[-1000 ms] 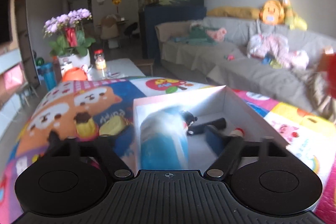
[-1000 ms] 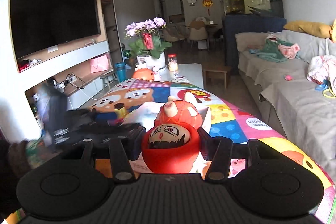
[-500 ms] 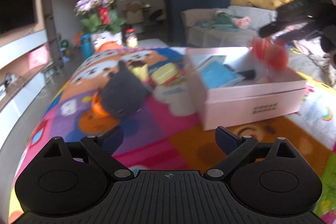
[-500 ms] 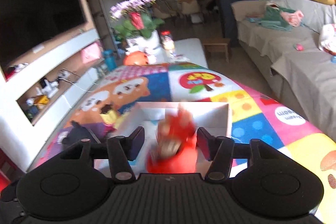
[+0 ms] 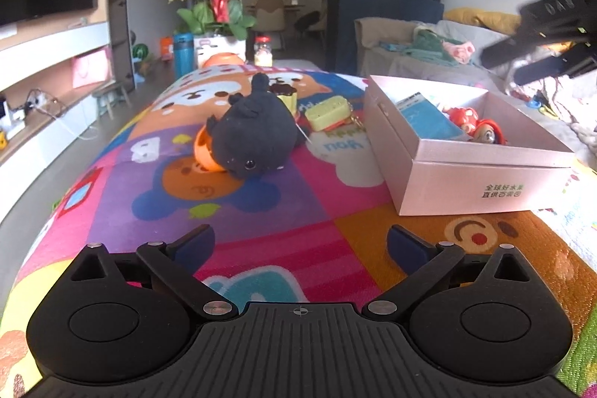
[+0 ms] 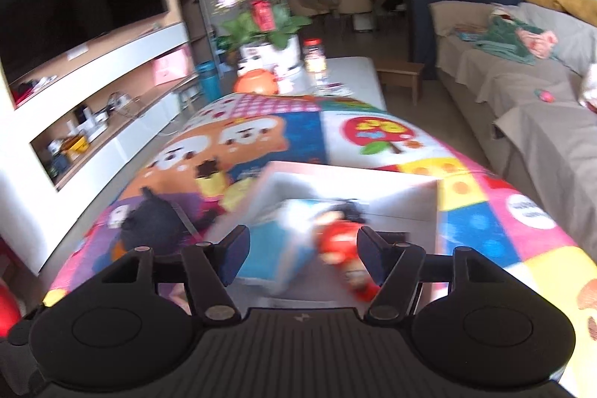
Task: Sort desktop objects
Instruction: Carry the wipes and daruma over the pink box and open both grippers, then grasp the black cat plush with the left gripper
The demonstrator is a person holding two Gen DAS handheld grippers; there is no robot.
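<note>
A pink open box [image 5: 466, 174] sits on the colourful mat, holding a blue packet [image 5: 425, 118] and a red doll toy [image 5: 477, 127]. A black plush [image 5: 257, 133] with an orange part lies left of the box, with a yellow block [image 5: 328, 114] behind it. My left gripper [image 5: 300, 247] is open and empty, low over the mat in front of them. My right gripper [image 6: 302, 243] is open and empty above the box [image 6: 403, 189]; the red doll [image 6: 343, 245] and blue packet [image 6: 276, 248] lie below it. The right gripper also shows at the left wrist view's right edge [image 5: 541, 40].
A flower pot [image 5: 216, 21], a blue bottle [image 5: 183, 51], a jar [image 5: 263, 51] and an orange round thing [image 5: 224, 59] stand past the mat's far end. A sofa [image 6: 522, 88] runs along the right; a TV shelf [image 6: 93, 92] runs along the left.
My right gripper opened and let the red doll fall into the box. My left gripper left the blue packet in the box, drew back and swung left.
</note>
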